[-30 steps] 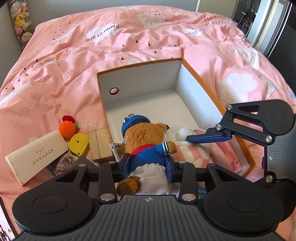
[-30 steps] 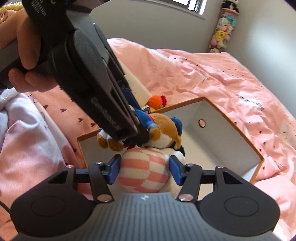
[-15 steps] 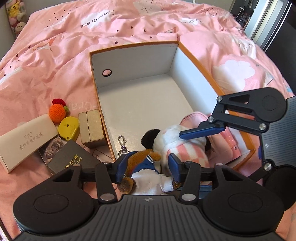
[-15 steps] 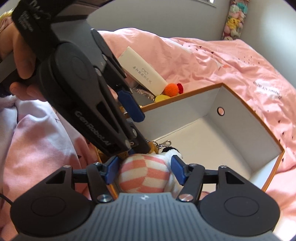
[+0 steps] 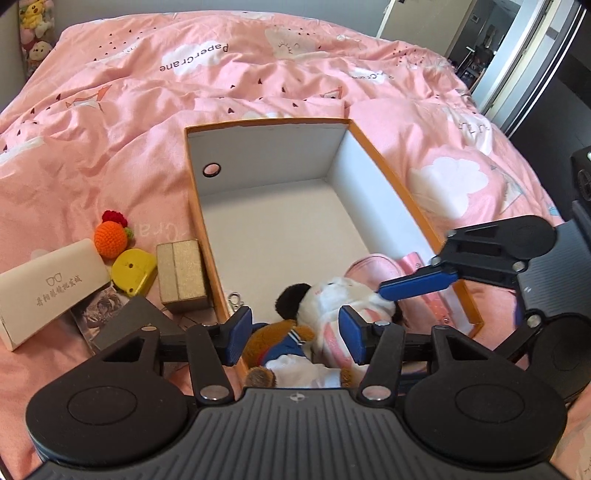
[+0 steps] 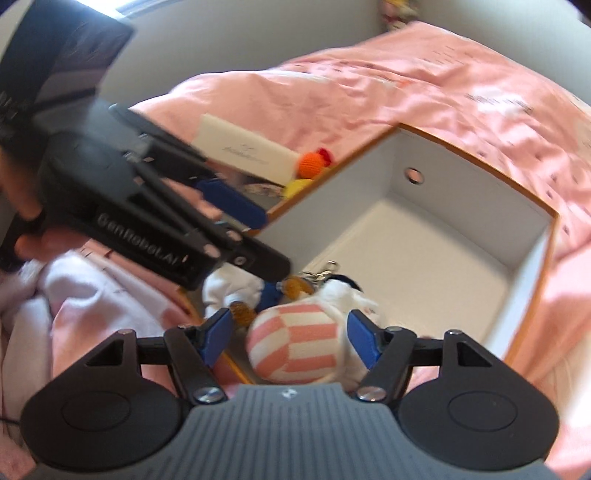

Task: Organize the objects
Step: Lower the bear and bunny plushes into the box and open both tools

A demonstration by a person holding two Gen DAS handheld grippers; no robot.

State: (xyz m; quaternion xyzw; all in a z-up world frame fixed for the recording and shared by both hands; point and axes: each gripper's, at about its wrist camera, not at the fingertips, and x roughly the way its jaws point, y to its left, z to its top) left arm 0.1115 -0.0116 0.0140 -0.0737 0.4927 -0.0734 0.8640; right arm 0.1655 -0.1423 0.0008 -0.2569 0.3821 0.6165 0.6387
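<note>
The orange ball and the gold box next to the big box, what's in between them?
A small yellow case lies between the orange knitted ball and the gold box on the pink bedspread. The left wrist view shows it clearly.

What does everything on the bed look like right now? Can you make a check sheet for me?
Surface: pink duvet with cloud prints, rumpled.
Job's things: open orange-edged box; brown teddy bear in blue jacket and pink-striped panda plush lie at its near end, the rest of the floor bare.
Clutter: beside the box, a glasses case, crocheted orange, yellow tape measure, gold gift box, dark booklet.
Grippers: left gripper open, pads clear of the teddy; right gripper open around the panda; both jaws have just been opening.
Cables: nothing seen.
Surroundings: stuffed toys hanging in a corner, grey wall.
</note>
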